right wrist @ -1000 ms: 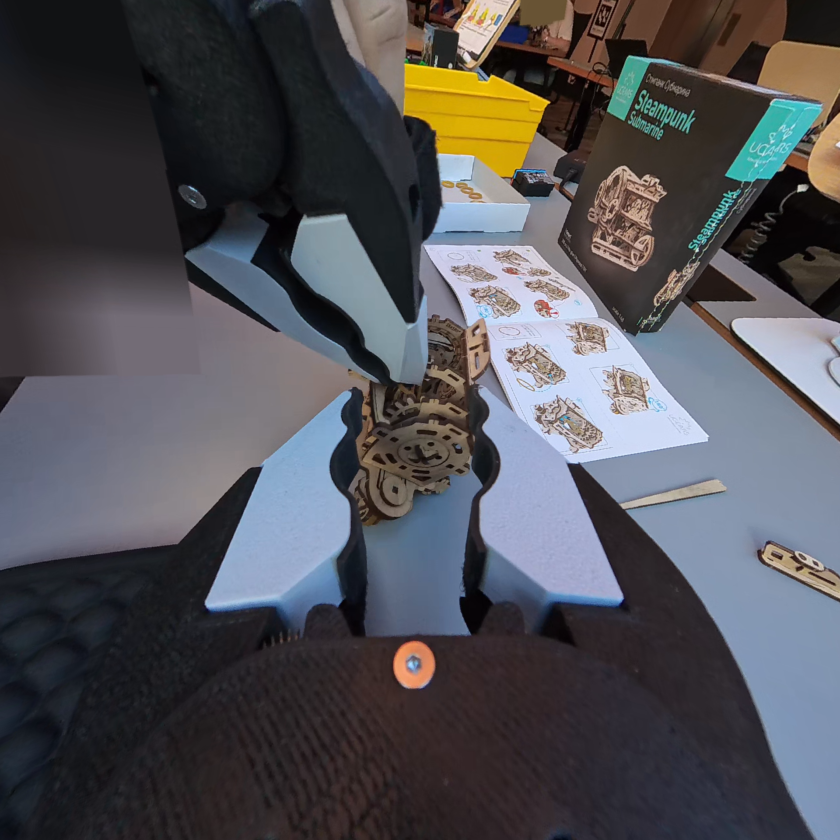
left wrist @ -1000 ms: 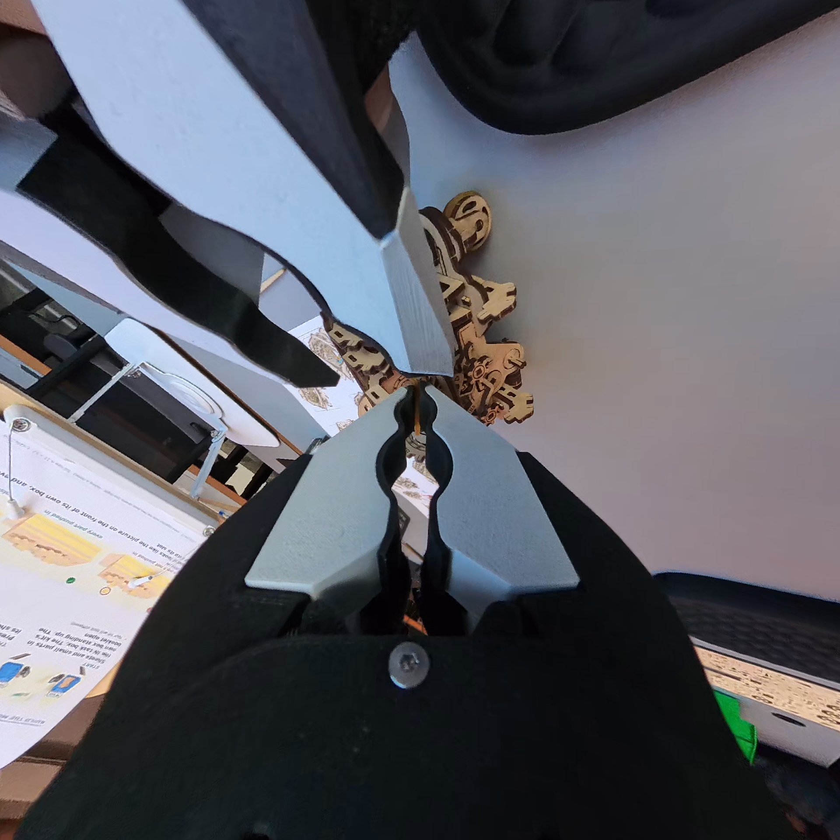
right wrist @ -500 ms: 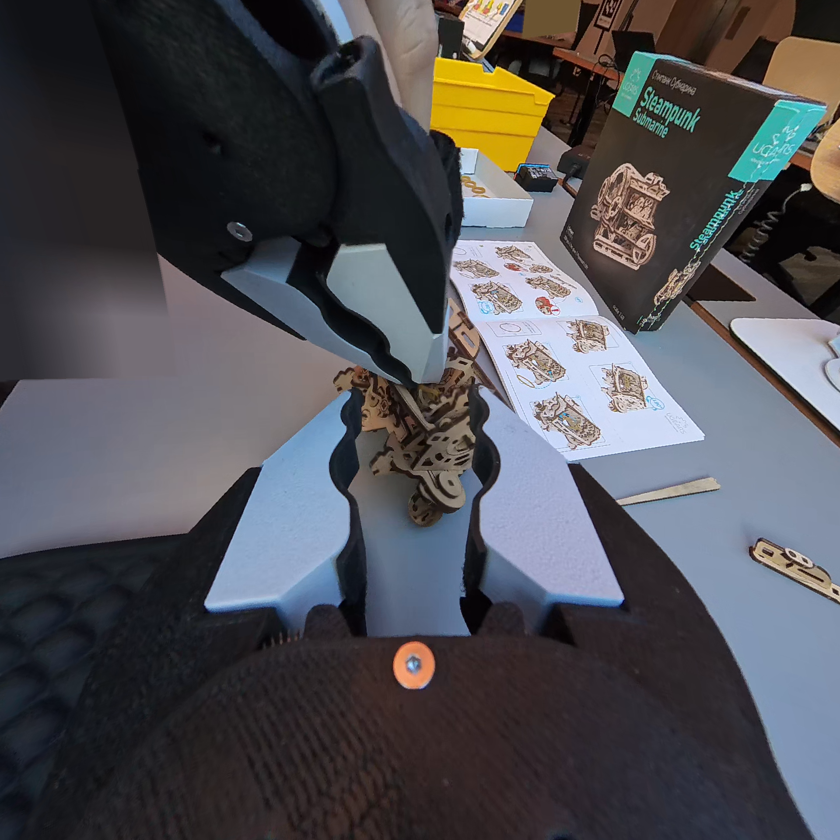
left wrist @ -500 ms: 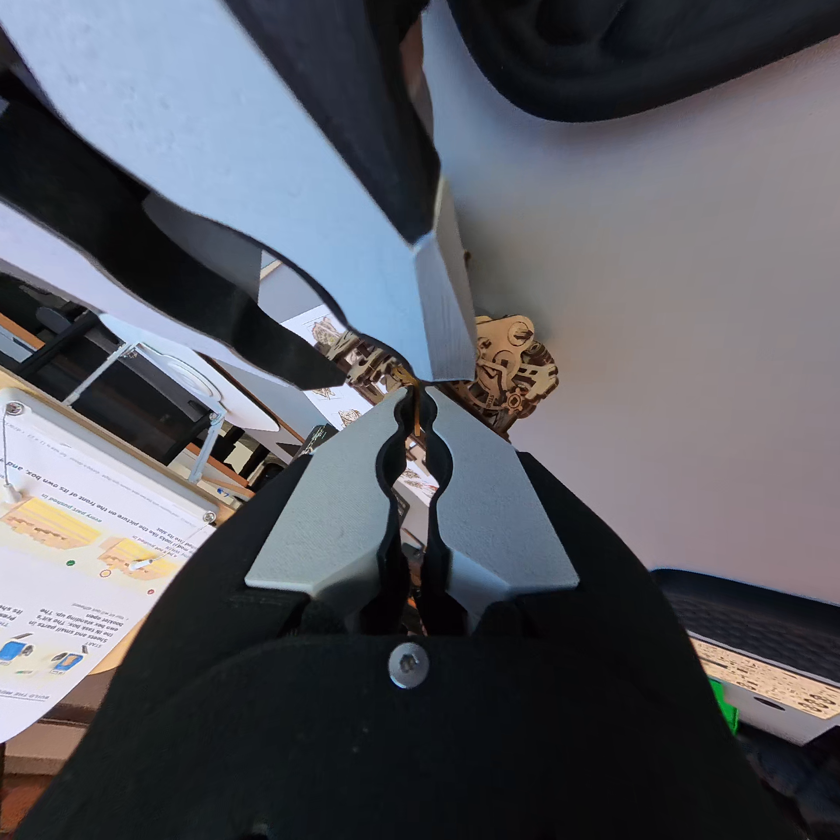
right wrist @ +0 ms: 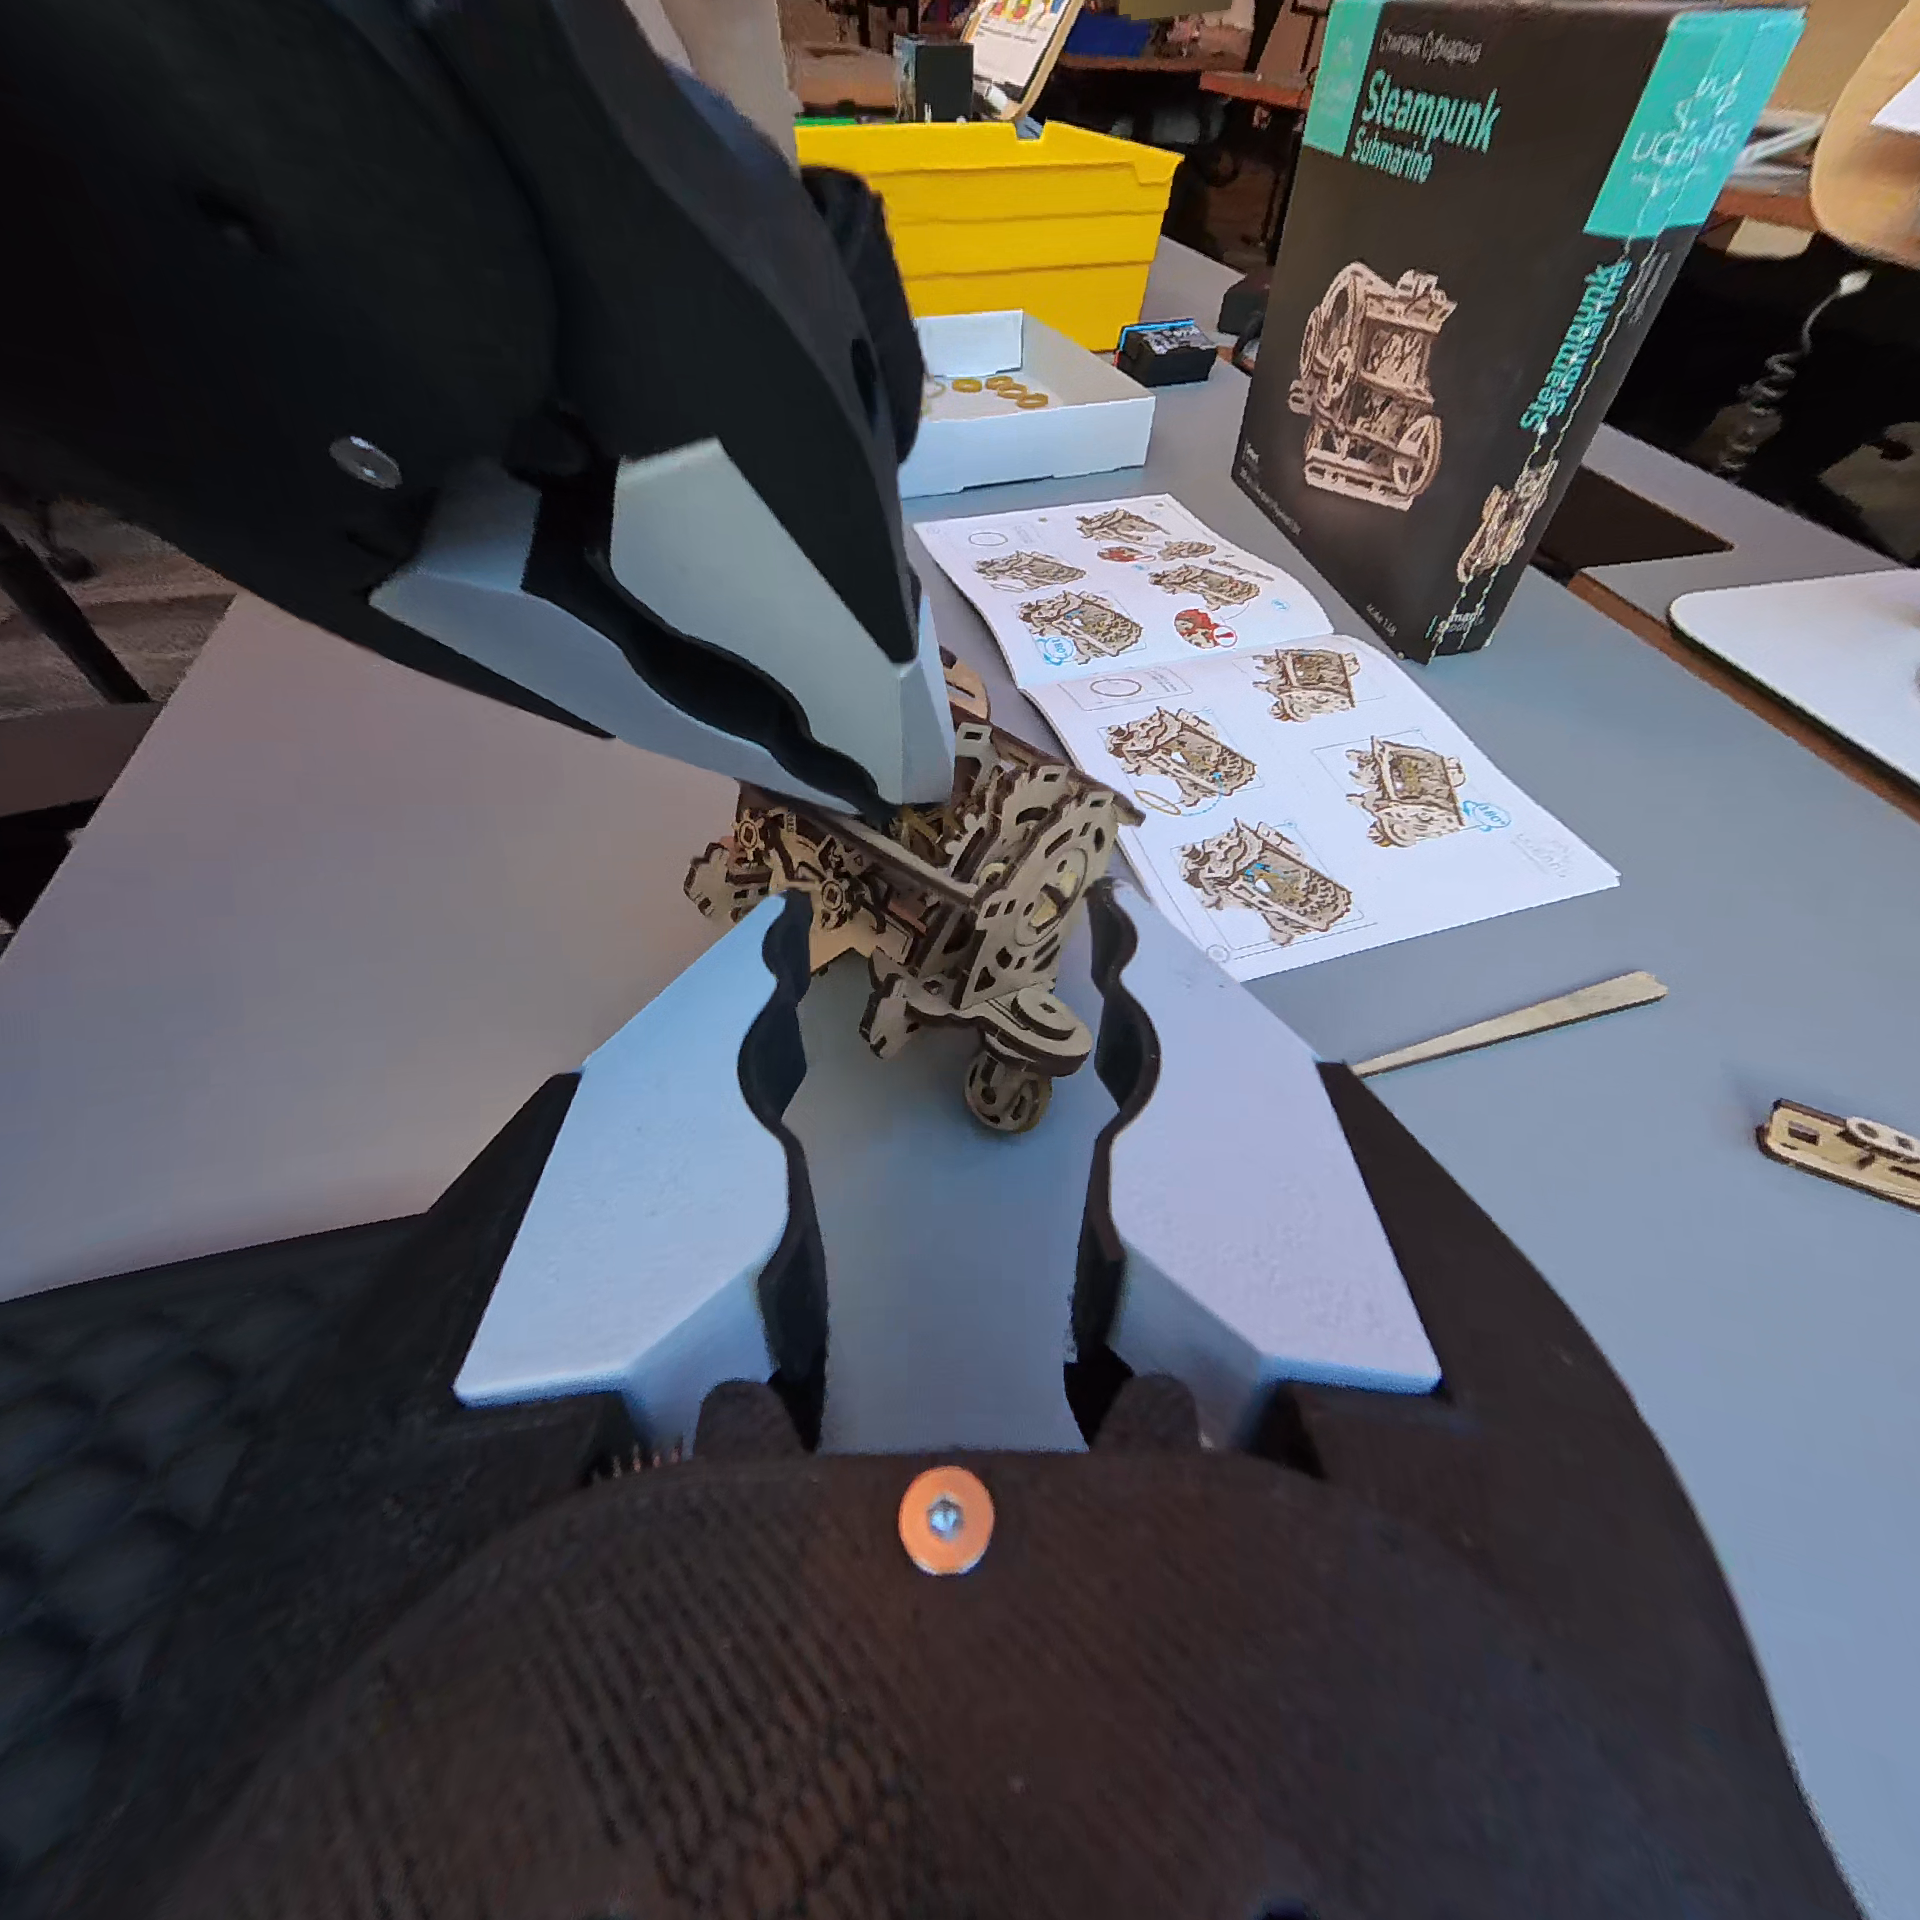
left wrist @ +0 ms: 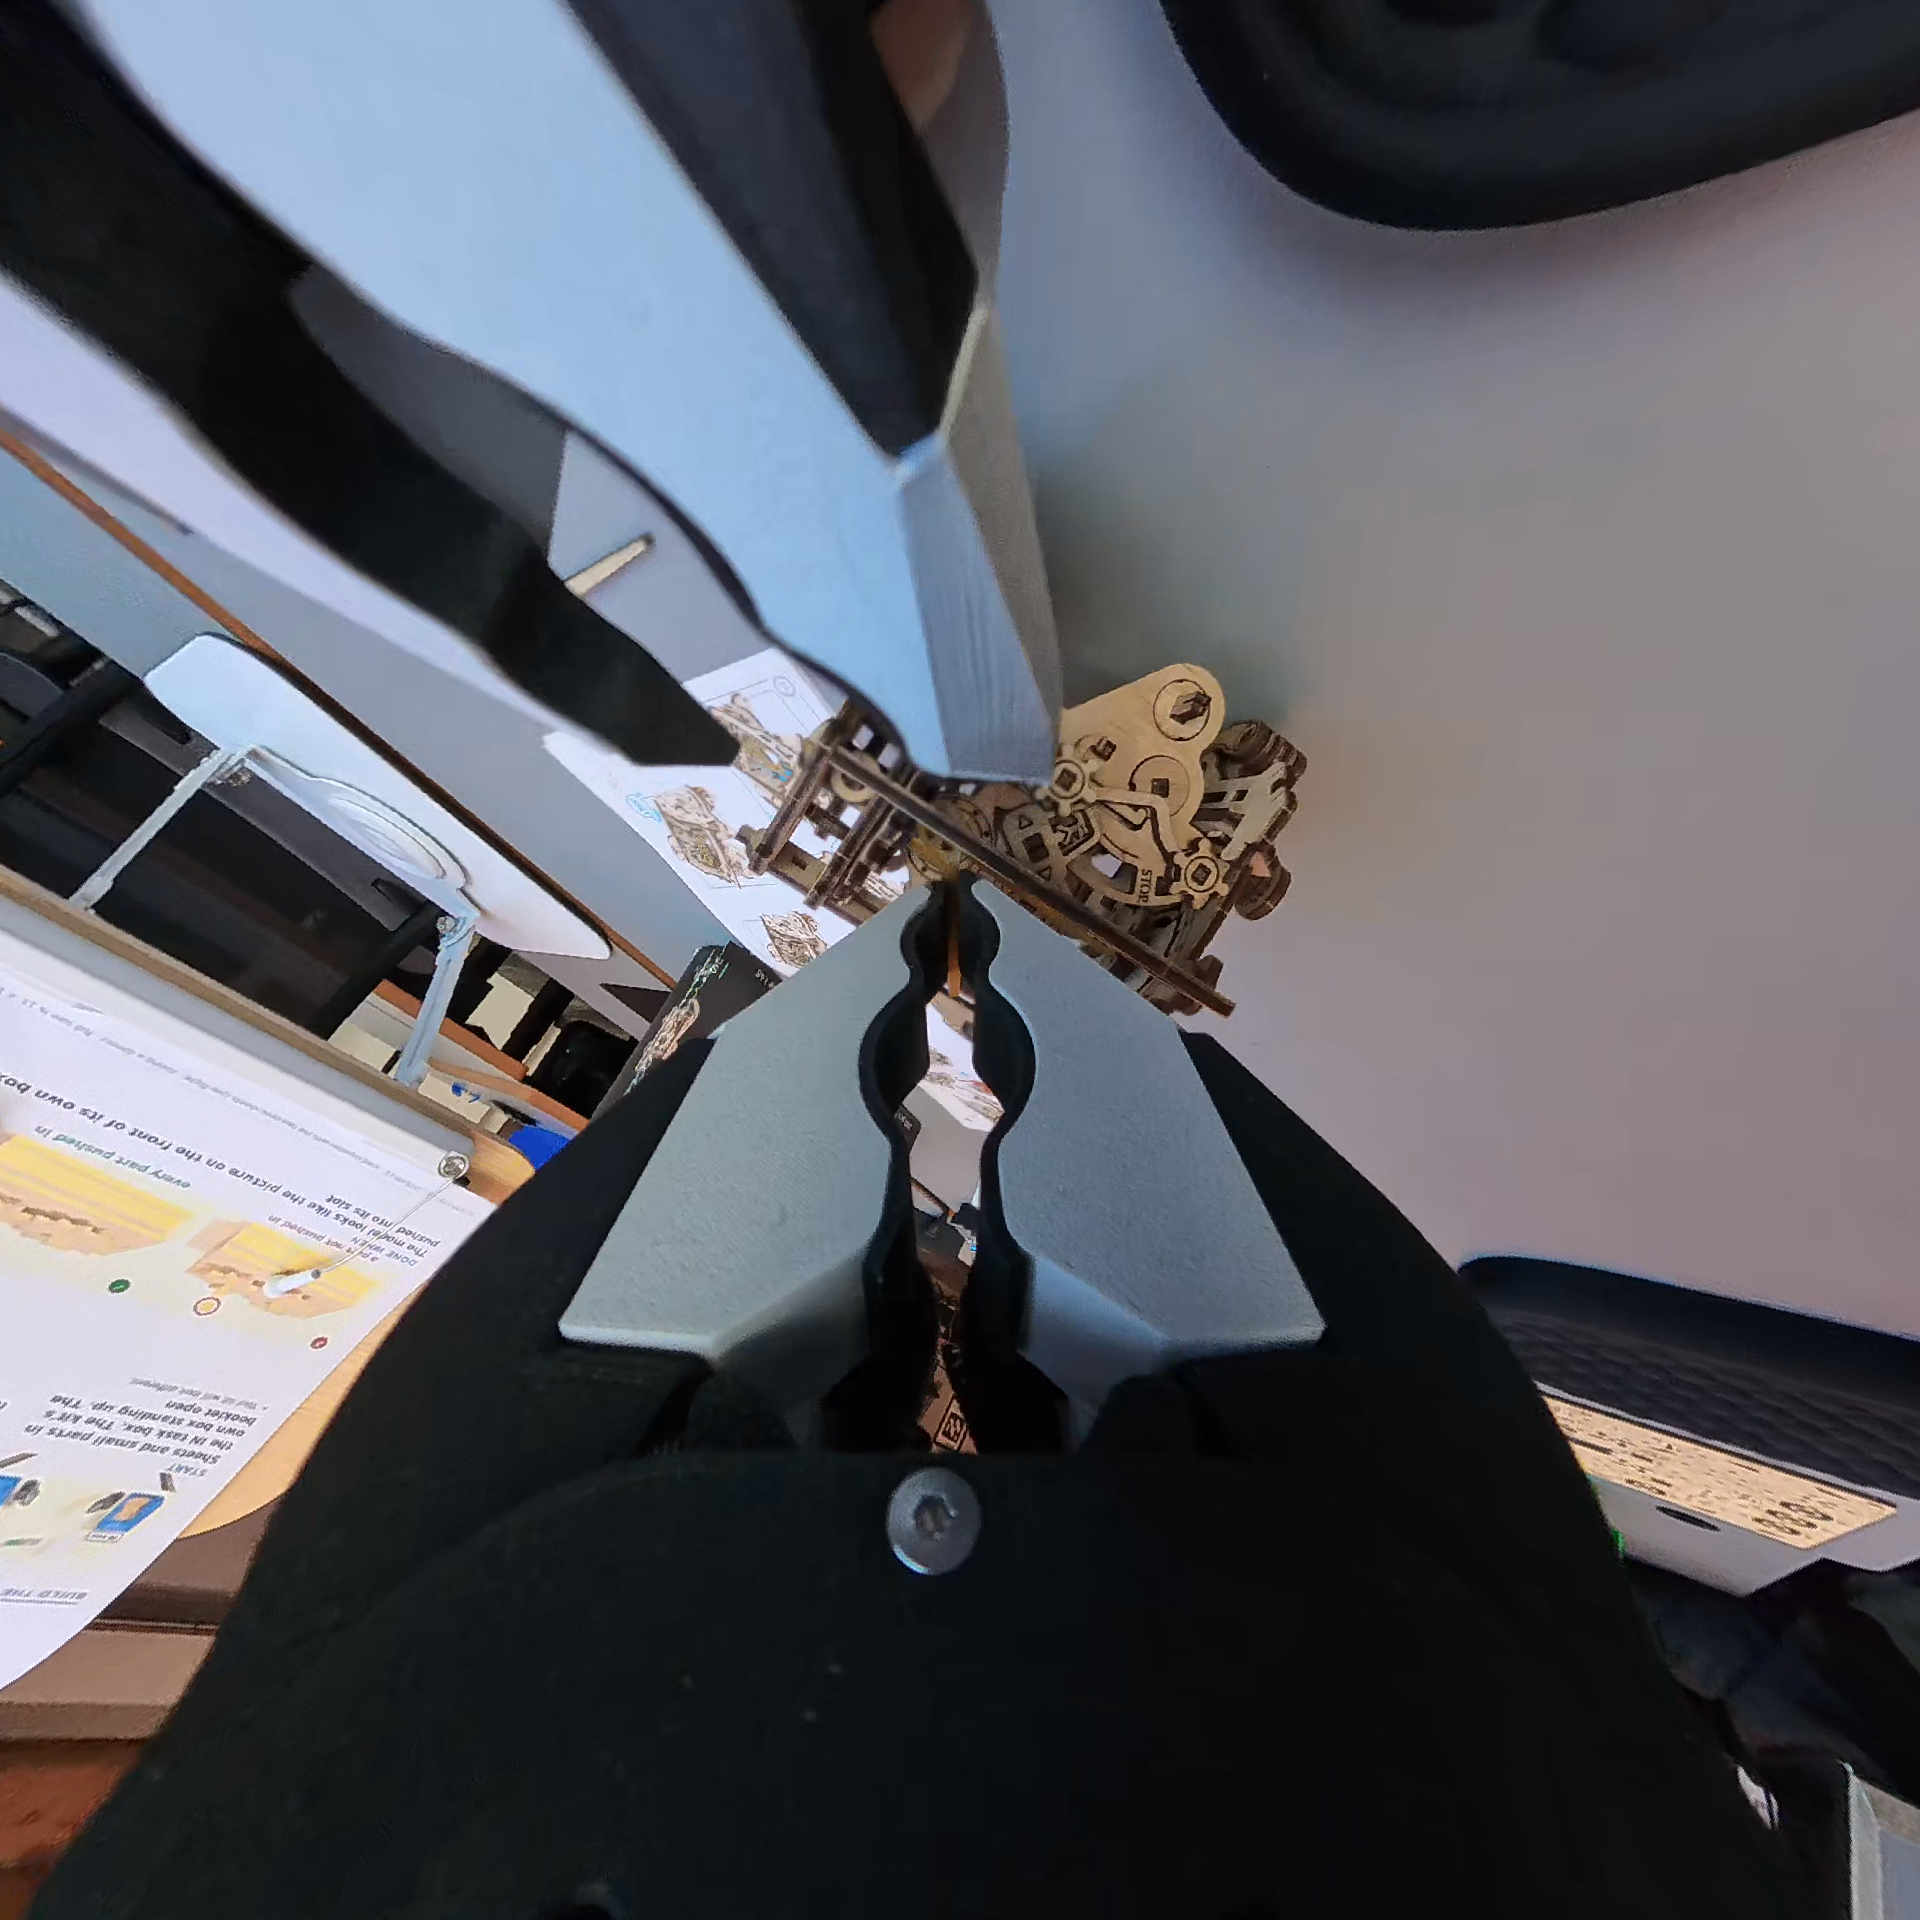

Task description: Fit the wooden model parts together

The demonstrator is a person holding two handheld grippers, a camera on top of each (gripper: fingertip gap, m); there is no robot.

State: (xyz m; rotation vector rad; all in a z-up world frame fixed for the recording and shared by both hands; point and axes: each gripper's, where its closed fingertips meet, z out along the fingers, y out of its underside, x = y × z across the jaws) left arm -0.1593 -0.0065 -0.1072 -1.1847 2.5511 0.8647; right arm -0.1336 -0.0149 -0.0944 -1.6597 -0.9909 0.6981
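The wooden model [right wrist: 966, 883], a small laser-cut geared carriage with wheels, hangs tilted just above the grey table [right wrist: 312, 935]. My right gripper [right wrist: 945, 914] has its fingertips on the model's two sides and holds it. My left gripper [left wrist: 951, 914] is shut on a thin wooden part, whose amber edge shows between its tips. In the right wrist view the left gripper [right wrist: 894, 800] comes in from the upper left with its tips on top of the model. In the left wrist view the right gripper [left wrist: 831, 743] reaches down from the top left onto the model [left wrist: 1143, 831].
An open instruction booklet [right wrist: 1247, 748] lies behind the model, with a black kit box [right wrist: 1455, 312] standing beyond it. A white tray [right wrist: 1029, 416] and a yellow bin [right wrist: 997, 208] are further back. A wooden stick [right wrist: 1507, 1023] and a loose wooden part [right wrist: 1839, 1148] lie at the right. Only a small space, under 4 cm, lies between the two pairs of fingers. My right tips are roughly 12 cm from the wooden stick [right wrist: 1507, 1023].
The model has turned between my right fingers, so its wheel end now points down towards me. My left gripper has stayed shut at the model's top. Both jaw gaps are unchanged.
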